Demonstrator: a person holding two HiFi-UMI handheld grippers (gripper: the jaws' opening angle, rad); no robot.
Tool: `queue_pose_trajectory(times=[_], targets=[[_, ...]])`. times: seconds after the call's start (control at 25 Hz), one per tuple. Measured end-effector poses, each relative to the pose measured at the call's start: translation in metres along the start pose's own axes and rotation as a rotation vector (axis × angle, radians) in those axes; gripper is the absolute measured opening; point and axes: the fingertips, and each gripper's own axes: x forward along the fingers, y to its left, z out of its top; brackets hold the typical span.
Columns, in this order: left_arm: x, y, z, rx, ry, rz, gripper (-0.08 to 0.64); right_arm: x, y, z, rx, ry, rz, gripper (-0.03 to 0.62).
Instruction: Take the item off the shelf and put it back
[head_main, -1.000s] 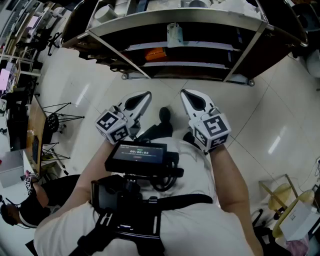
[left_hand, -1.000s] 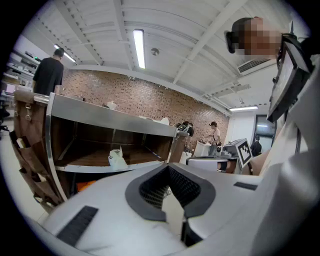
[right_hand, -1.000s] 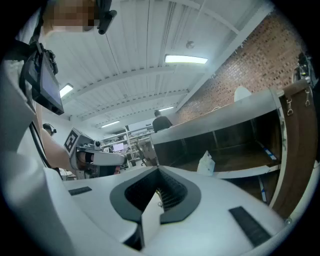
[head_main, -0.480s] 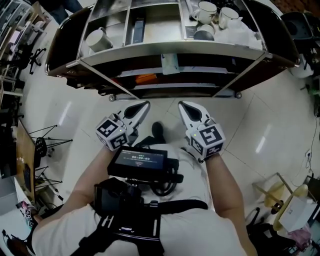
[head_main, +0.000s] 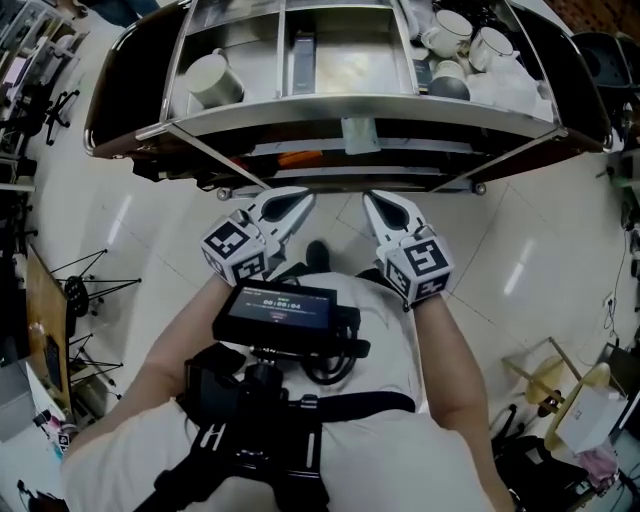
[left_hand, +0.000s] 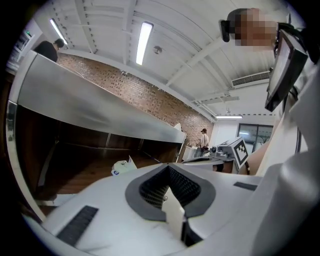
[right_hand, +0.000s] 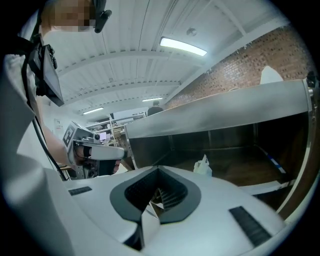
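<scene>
Steel multi-tier shelf unit (head_main: 300, 108) fills more of the head view than a second ago, and the top tier with its white cups (head_main: 490, 45) now shows. So the person's closing in, nothing taken yet. Small white packet (head_main: 360, 134), probably the item (hard to be sure), sits one tier down. Left claw (head_main: 292, 203) and right claw (head_main: 385, 207) are both pinched together, empty, touching nothing.

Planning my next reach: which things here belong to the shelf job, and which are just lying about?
Job in hand: shelf; white packet under its top tier, likely the item; left gripper and right gripper, both shut and empty.

Lying about: white cup; mugs; dark flat object; orange item; tripod on the floor.
</scene>
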Motion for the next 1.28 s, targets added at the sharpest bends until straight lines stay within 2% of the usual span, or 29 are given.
queue_pose_trajectory(times=[0.12, 0.4, 0.68, 0.84, 1.04, 1.12, 1.2, 1.28], targets=[[0.001, 0.018, -0.001, 0.014, 0.007, 0.006, 0.011, 0.013, 0.0, -0.001, -0.001, 0.007, 0.007, 0.008], [0.01, 0.042, 0.0, 0.0, 0.018, 0.089, 0.011, 0.032, -0.015, -0.005, 0.022, 0.02, 0.067, 0.008], [0.023, 0.041, -0.003, -0.033, 0.007, 0.18, 0.011, 0.031, -0.037, -0.021, -0.016, 0.08, 0.129, 0.008], [0.029, 0.033, -0.009, -0.044, 0.015, 0.198, 0.011, 0.033, -0.048, -0.034, -0.019, 0.108, 0.125, 0.009], [0.031, 0.037, -0.005, -0.022, 0.011, 0.218, 0.011, 0.052, -0.059, -0.039, -0.013, 0.12, 0.135, 0.009], [0.031, 0.022, -0.015, -0.054, 0.011, 0.202, 0.011, 0.041, -0.058, -0.052, 0.006, 0.157, 0.126, 0.009], [0.031, -0.003, -0.036, -0.119, 0.046, 0.188, 0.011, 0.018, -0.054, -0.075, 0.035, 0.209, 0.107, 0.009], [0.028, 0.0, -0.048, -0.135, 0.067, 0.2, 0.011, 0.014, -0.052, -0.087, 0.051, 0.235, 0.102, 0.009]])
